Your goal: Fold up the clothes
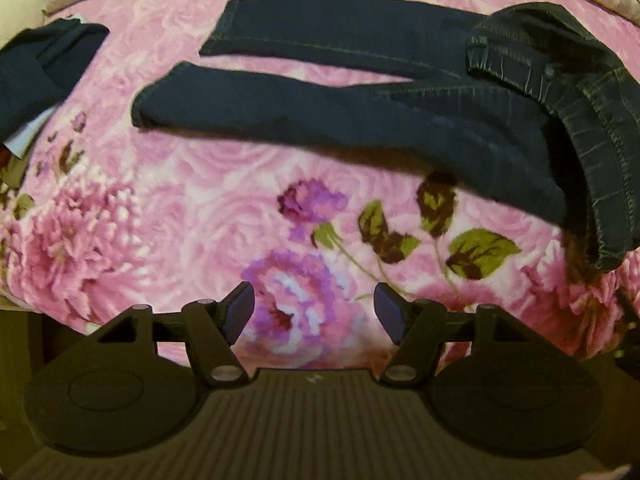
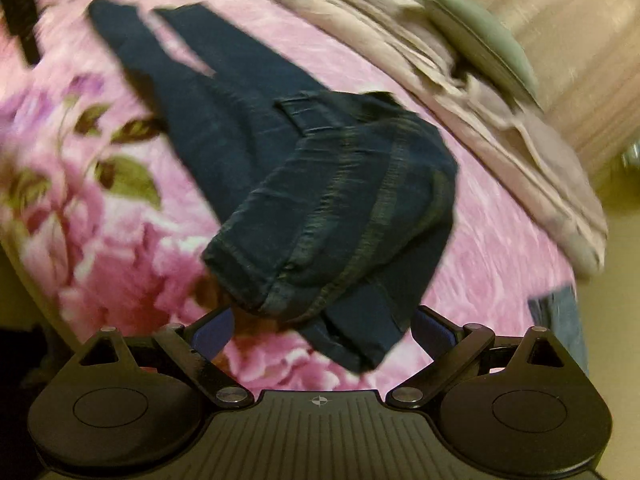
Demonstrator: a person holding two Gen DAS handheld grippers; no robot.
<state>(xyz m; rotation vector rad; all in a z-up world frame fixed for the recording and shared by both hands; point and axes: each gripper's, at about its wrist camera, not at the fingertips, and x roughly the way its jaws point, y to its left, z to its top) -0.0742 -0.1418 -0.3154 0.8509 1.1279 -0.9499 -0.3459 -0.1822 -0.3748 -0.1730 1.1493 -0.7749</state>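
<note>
Barely begun — dark jeans (image 1: 360, 120) sprawled on floral blanket (image 1: 200, 220), legs apart, waist rumpled; left gripper (image 1: 314, 312) and right gripper (image 2: 322, 330) both spread, empty — every fold left

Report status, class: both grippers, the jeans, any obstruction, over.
Left gripper open, empty. Right gripper open around bunched waist of jeans. Legs spread flat on blanket. Nothing in the way.

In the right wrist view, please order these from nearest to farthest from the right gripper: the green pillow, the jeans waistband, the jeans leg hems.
From the right gripper:
1. Jeans waistband, bunched just ahead of the open fingers.
2. Jeans leg hems, far end, upper left on the pink blanket.
3. Green pillow, upper right, beyond the blanket.
Hems and pillow are close to call.
</note>
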